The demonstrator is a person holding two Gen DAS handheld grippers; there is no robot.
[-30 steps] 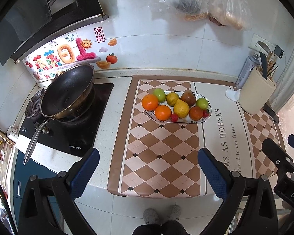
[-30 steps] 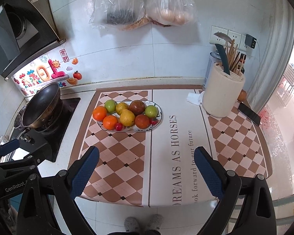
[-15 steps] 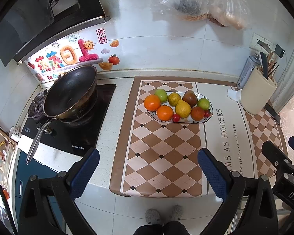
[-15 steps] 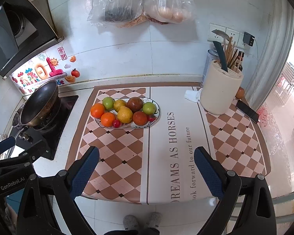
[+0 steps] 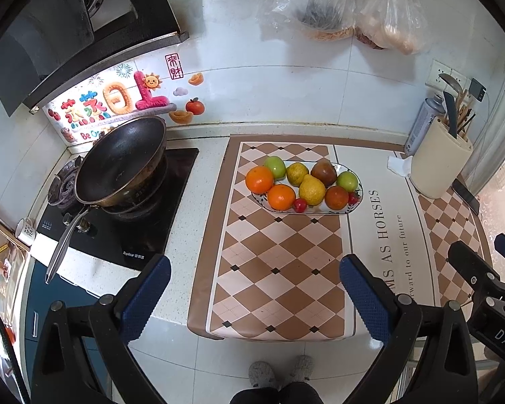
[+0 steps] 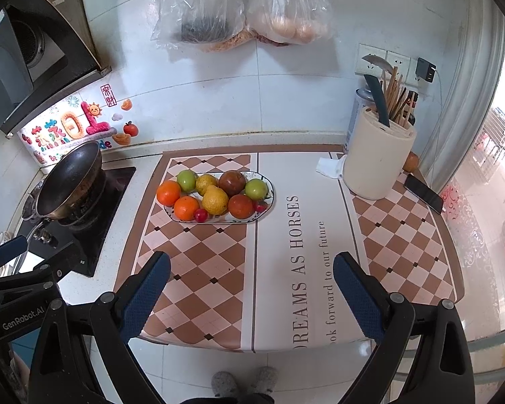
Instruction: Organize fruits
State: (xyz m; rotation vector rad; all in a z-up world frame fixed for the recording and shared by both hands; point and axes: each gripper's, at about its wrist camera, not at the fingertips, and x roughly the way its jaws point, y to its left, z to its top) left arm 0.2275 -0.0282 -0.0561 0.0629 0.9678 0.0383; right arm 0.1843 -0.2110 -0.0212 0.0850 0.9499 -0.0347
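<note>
Fruit plate well beyond both gaping, seemingly empty grippers

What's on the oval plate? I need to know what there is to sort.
On the plate: two oranges, two green apples, a yellow pear, two dark reddish fruits and small red ones. The fruit covers the plate's middle.

Both views bright, even daylight. Source: window at counter's right end, blown out to white-pink in right wrist view. Soft glare on wall tiles and counter mat. Shadows faint, short. Range hood dark, underexposed. Strong fisheye bending at edges, black vignette in corners. Focus sharp centrally, no motion blur.
</note>
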